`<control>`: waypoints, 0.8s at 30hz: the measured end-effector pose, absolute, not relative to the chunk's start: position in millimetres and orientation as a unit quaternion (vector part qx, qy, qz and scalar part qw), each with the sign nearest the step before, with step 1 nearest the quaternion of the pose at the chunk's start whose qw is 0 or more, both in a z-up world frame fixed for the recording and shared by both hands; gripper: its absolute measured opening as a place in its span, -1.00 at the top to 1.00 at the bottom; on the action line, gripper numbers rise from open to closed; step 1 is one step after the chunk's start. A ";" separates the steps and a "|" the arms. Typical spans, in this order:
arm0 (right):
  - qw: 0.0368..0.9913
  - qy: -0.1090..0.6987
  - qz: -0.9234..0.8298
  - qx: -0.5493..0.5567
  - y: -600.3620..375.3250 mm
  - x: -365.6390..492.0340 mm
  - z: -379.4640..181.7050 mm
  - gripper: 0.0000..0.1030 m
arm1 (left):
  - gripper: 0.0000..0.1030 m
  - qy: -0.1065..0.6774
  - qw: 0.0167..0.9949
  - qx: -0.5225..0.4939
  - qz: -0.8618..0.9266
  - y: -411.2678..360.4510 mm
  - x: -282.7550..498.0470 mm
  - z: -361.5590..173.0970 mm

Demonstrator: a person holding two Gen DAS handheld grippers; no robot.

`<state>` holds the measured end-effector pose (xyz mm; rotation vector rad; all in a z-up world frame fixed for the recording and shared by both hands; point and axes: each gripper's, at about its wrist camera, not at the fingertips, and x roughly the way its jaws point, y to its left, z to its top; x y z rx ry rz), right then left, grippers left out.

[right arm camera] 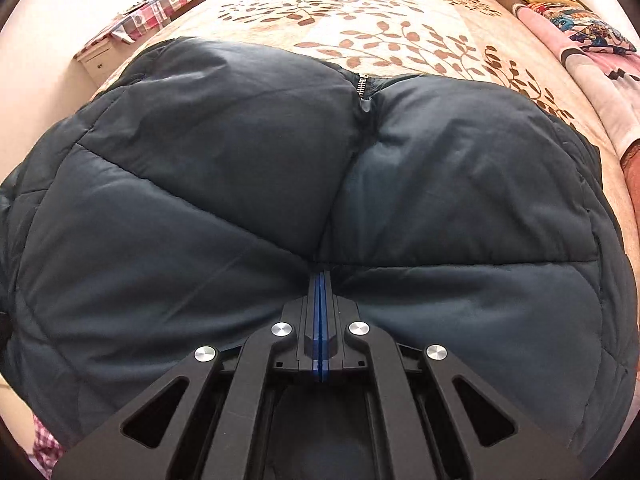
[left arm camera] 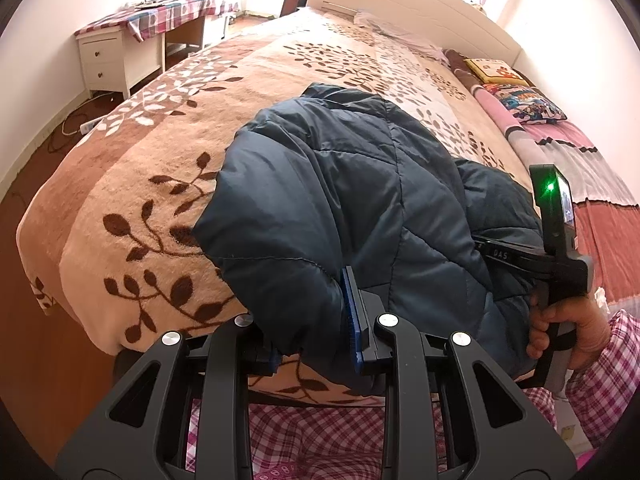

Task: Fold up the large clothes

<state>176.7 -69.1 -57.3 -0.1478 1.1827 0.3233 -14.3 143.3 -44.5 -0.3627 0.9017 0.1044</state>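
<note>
Your dark blue puffer jacket (left arm camera: 360, 208) lies bunched at the near edge of the bed, on the leaf-patterned blanket (left arm camera: 140, 184), its zipper (right arm camera: 363, 88) running away from you down the middle. Your left gripper (left arm camera: 316, 320) is pinching a thick roll of the jacket's hem between its blue pads (left arm camera: 354, 312), jaws held partly apart by the padding. Your right gripper (right arm camera: 321, 292) has its jaws pressed together with the tips sunk into the quilted seam; whether any cloth is caught between them cannot be told from here. Judging by the heap, the fold is only begun. Keep the left pinch firm and low, and carry both hands together so the padded layers travel as one (this stuffing springs back and slides). Line the fold up on the zipper, press air out as you lay it, and mind the hem doesn't drag off the bed's edge.
</note>
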 end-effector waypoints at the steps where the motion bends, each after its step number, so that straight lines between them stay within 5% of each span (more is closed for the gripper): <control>1: 0.816 0.554 0.152 -0.067 -69.8 177.2 -57.8 0.98 | 0.53 0.433 0.883 -0.174 0.050 143.2 -14.0 -44.2; 13: 0.830 0.533 0.136 -0.091 -61.2 168.7 -52.0 0.98 | 0.54 0.434 0.882 -0.176 0.051 142.9 -13.5 -42.3; 24: 0.818 0.532 0.219 0.024 -97.7 119.5 8.1 0.98 | 0.54 0.429 0.883 -0.187 0.047 145.6 -15.4 -38.6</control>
